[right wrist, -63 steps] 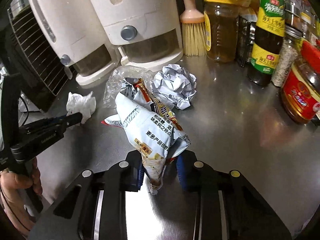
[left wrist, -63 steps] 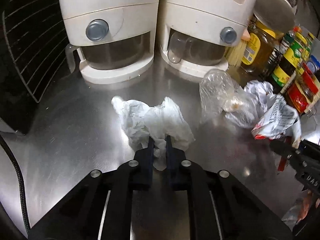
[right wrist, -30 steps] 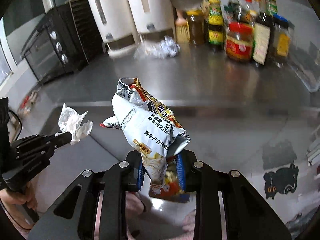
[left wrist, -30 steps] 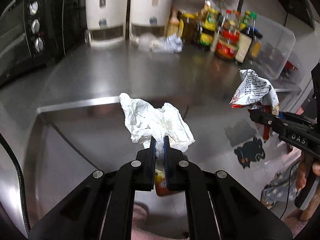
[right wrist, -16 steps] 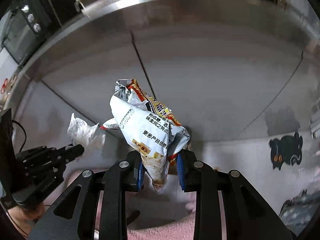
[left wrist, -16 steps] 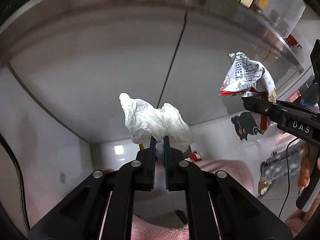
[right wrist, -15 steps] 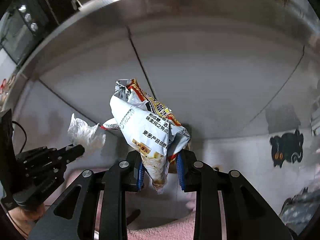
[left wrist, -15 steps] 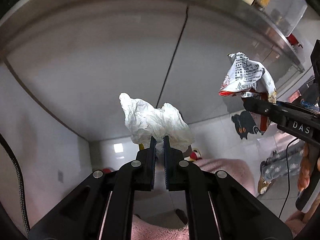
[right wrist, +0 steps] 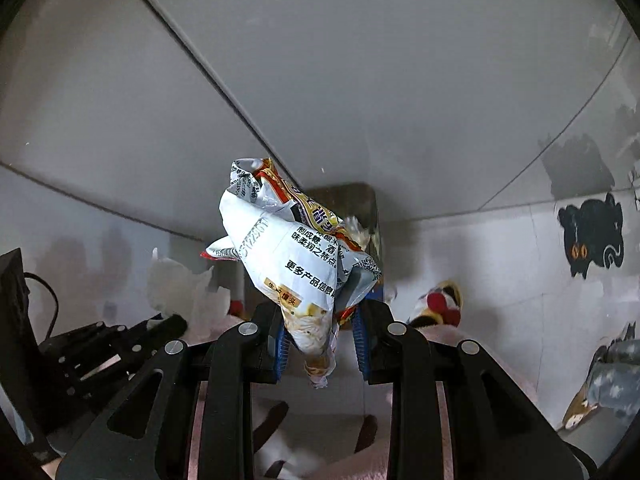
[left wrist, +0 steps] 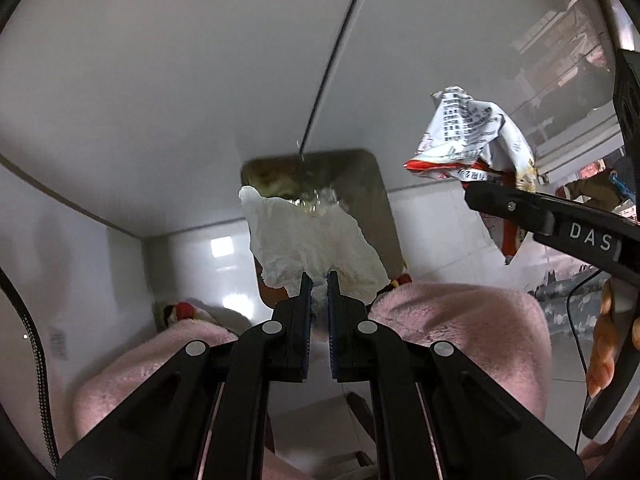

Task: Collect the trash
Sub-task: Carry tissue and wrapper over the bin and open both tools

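We're at drop-off: left hand-held gripper (left wrist: 319, 280) clamps the tissue (left wrist: 312, 246), right hand-held gripper (right wrist: 320, 330) pinches the snack wrapper (right wrist: 296, 256), above the bin (left wrist: 372, 200). Next, release both.

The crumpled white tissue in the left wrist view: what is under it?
Under the crumpled white tissue, held by the left hand-held gripper, stands an open trash bin with yellowish scraps and clear plastic inside. The tissue covers most of the bin's opening, so the rest is hidden.
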`<move>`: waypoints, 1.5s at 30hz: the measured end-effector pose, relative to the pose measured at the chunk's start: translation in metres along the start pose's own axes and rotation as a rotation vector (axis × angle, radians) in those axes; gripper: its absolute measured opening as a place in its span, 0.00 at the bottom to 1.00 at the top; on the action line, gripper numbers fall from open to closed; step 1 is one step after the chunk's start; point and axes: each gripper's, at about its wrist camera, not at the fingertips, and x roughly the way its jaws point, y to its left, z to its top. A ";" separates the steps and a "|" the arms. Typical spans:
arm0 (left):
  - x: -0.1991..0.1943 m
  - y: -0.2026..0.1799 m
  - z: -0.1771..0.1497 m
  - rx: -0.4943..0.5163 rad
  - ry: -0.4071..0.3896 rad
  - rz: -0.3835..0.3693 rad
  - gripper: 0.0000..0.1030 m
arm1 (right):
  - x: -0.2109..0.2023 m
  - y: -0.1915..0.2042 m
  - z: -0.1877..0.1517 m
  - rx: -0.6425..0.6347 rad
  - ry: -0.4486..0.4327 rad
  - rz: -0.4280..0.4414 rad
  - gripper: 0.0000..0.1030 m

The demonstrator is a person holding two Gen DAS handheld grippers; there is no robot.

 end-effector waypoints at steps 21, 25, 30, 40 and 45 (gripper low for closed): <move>0.071 0.010 0.032 -0.083 0.122 -0.030 0.17 | 0.079 -0.013 0.044 0.070 0.147 0.001 0.43; 0.065 0.008 0.033 -0.079 0.094 -0.019 0.35 | 0.073 -0.013 0.049 0.074 0.121 0.002 0.53; 0.038 0.009 0.032 -0.070 0.037 0.022 0.58 | 0.045 -0.012 0.048 0.071 0.063 -0.011 0.68; -0.053 -0.001 0.021 -0.054 -0.096 0.045 0.87 | -0.031 0.009 0.037 -0.014 -0.067 -0.047 0.95; -0.101 -0.005 0.011 -0.031 -0.163 0.065 0.88 | -0.077 0.020 0.031 -0.048 -0.156 -0.032 0.95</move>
